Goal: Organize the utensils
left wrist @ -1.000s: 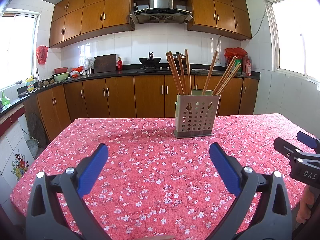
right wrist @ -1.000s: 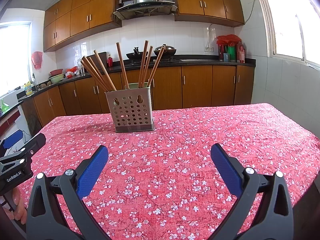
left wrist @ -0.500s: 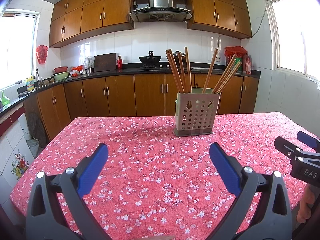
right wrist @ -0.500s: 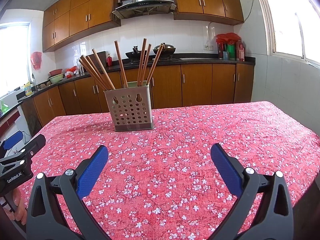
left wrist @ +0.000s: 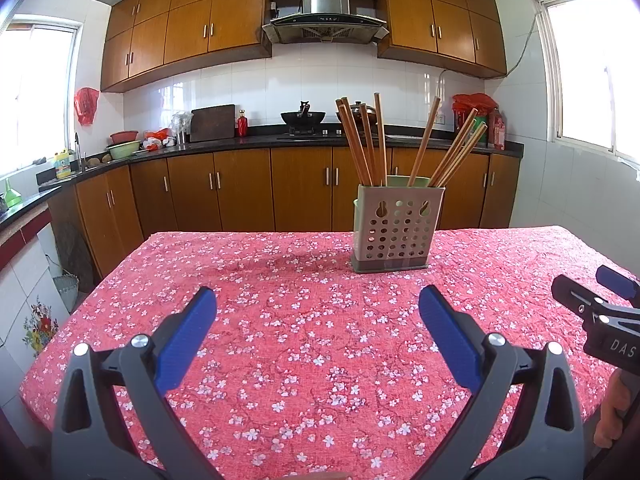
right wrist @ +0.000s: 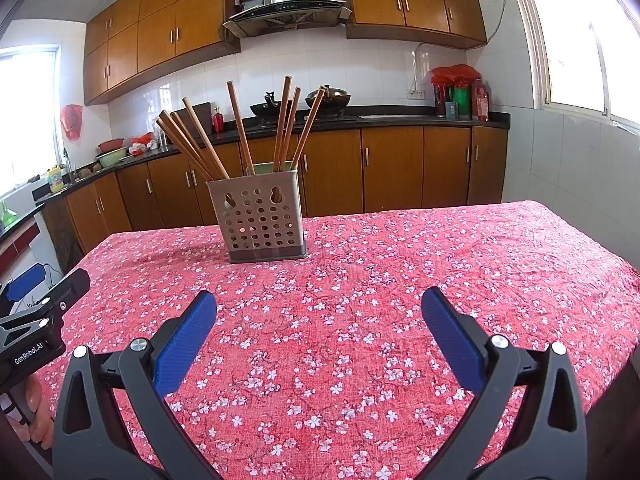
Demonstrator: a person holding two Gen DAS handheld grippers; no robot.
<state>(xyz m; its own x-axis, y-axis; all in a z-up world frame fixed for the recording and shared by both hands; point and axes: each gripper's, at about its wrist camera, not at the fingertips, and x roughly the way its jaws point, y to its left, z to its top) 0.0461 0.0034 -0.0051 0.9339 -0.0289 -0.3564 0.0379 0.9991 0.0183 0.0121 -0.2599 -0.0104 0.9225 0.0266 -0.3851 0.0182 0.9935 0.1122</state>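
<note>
Chopsticks (left wrist: 370, 148) stood fanned out in perforated holder (left wrist: 394, 228) on floral tablecloth (left wrist: 280, 320), well ahead of both tongs.
Looked light, stiff, smooth; pinch one mid-shaft above rim. Left gripper (left wrist: 318, 312) and right gripper (right wrist: 319, 314) gaped empty; versus earlier frame, holder sat slightly higher in view.

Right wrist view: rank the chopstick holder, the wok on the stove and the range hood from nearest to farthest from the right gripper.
From the right gripper:
1. Chopstick holder, on the table, ahead and slightly left.
2. Wok, on the counter beyond the table.
3. Range hood, high on the back wall above the wok.
</note>
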